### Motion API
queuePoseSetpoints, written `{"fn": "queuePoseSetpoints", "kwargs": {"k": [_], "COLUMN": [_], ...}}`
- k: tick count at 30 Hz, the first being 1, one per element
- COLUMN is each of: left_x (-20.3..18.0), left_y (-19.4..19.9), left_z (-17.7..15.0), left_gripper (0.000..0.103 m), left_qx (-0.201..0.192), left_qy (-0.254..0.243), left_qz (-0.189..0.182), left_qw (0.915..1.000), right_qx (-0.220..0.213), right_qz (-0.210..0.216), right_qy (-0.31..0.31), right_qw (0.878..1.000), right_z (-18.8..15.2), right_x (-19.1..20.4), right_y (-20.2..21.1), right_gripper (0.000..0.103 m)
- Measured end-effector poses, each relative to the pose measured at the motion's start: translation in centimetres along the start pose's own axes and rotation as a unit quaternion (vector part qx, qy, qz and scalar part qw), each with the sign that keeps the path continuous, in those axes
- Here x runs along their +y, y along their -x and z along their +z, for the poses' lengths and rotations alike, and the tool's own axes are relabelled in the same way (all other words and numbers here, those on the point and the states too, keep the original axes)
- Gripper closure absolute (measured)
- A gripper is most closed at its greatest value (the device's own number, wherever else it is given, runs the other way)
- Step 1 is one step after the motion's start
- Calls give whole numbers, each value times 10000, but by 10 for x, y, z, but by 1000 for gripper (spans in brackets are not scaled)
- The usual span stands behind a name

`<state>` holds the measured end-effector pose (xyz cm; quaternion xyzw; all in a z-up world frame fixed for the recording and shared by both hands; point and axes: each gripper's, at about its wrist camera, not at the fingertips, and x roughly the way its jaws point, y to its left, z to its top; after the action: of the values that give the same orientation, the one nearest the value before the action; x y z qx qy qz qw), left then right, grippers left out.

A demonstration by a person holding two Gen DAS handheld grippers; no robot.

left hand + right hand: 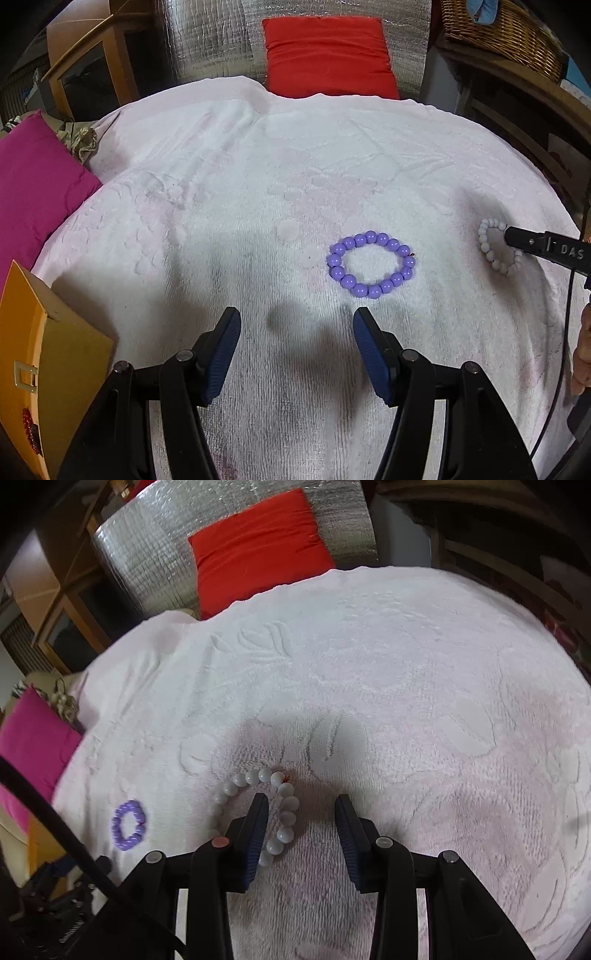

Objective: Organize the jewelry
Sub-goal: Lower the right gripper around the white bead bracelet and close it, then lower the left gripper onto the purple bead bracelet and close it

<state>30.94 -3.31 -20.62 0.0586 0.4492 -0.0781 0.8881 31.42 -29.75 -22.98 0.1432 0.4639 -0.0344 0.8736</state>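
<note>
From the left wrist camera, we are looking down over a white embossed towel (258,177) that is covering the whole work surface. Our left gripper (297,323) is hanging above it with its jaws standing apart and nothing between the blue pads (221,354). The purple bead bracelet (371,264) is lying flat on the towel just beyond the right-hand finger, apart from both pads. Farther to the right, the white bead bracelet (496,247) is lying on the towel, and a black finger of our right gripper (517,238) is reaching inside its ring. An orange box (40,354) is sitting at the towel's left edge, with a magenta cushion (33,184) behind it and a red cushion (328,55) past the far edge.

From the right wrist camera, we are seeing our right gripper (301,801) with its jaws at a moderate gap. Its left finger is standing inside the loop of the white bead bracelet (284,812), so one side of the loop is lying between the pads (256,834), close against the left pad; whether they are touching we cannot tell. The right pad is well clear of the beads. The purple bead bracelet (129,825) is lying off to the left.
</note>
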Motion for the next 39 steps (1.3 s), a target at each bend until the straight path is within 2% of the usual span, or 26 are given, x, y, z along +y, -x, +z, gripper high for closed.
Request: {"fn": "queuePoseSetpoints", "kwargs": {"k": [4,6,8,20,26,34,39], "left_x": [-2,-4,-5,-7,-11,-21,-24], "left_y": [0,0,1,5,4,-2,-5], "left_z": [-1,-1,-1,0,1,4,5], "left_gripper": [39,39,39,39,39,39,39], "left_qx": [-7,-13,-15,-88,-89,-65,-50], "left_qy": [-30,-54,-69,-121,-150,-179,-197], "left_qz": [45,77,92,122,112,100,112], "left_qw": [10000,10000,9999,9998,9998,9998,9997], "right_qx": [-72,-127,-154,-187,102,385,421], "right_qz": [-283,-399,-423,-214,117,171,209], "right_qy": [272,380,414,558,502,403,381], "right_qw": [9992,9984,9981,9980,9986,9983,9982], "right_z": [0,-1,-2,-13,-24,-30,-30], "right_x": [9,11,11,24,29,24,22], "right_y": [-4,-4,-3,17,22,16,16], "right_gripper": [74,87,90,92,92,92,90]}}
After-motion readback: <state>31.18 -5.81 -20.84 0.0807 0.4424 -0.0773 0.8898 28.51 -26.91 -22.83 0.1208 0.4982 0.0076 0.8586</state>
